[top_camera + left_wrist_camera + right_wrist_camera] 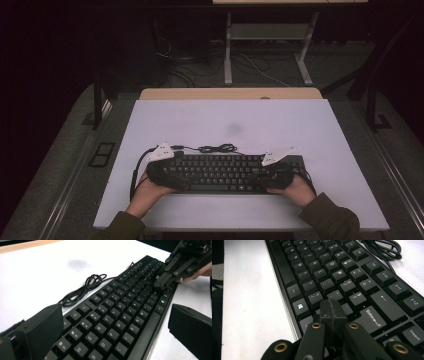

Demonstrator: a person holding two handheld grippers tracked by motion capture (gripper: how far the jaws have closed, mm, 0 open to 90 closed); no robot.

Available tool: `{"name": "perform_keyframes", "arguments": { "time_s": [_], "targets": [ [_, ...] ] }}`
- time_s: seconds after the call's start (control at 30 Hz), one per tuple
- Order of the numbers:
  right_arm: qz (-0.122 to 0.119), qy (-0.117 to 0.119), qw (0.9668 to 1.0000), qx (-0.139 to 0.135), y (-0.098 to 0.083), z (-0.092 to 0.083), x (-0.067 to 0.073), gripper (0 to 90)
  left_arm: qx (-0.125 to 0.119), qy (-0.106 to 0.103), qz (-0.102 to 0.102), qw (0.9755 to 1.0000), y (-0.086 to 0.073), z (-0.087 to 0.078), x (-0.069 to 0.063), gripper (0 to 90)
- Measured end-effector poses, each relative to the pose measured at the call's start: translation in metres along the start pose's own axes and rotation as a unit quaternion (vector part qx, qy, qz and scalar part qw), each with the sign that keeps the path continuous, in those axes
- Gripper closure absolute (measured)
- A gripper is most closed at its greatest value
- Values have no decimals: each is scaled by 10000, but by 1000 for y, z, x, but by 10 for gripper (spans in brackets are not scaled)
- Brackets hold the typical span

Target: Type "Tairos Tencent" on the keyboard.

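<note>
A black keyboard (220,172) lies near the front edge of the white tabletop (225,115), with its coiled black cable (217,148) just behind it. My left gripper (170,177) is at the keyboard's left end. In the left gripper view (115,322) its jaws stand wide open, one over the back row of keys (120,312) and the other off the front edge, apart from the keyboard. My right gripper (274,175) is at the right end. In the right gripper view its jaws (333,312) are shut together, with the tip over the keys (337,272) near the Enter key.
A faint grey smudge (234,129) marks the tabletop behind the cable. A wooden strip (230,93) runs along the table's far edge. Beyond it on the floor stand white desk legs (228,55) and loose cables. Bare white surface lies behind and beside the keyboard.
</note>
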State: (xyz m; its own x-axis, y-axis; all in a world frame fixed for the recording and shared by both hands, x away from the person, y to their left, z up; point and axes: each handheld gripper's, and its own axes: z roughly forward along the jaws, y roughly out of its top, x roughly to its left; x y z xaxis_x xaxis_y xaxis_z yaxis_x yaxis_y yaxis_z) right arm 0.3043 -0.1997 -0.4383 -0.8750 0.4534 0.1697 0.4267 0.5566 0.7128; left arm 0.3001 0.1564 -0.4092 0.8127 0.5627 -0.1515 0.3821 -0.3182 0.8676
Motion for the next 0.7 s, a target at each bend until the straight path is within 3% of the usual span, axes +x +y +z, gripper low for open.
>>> {"name": "perform_keyframes", "arguments": {
  "time_s": [0.2, 0.7],
  "targets": [
    [-73, -4, 10000, 62, 3, 2, 1, 892, 8, -34, 30, 10000, 8, 10, 0, 5],
    [-70, 79, 9999, 37, 3, 2, -2, 893, 109, -25, 77, 9999, 12, 33, 0, 170]
  ]
}}
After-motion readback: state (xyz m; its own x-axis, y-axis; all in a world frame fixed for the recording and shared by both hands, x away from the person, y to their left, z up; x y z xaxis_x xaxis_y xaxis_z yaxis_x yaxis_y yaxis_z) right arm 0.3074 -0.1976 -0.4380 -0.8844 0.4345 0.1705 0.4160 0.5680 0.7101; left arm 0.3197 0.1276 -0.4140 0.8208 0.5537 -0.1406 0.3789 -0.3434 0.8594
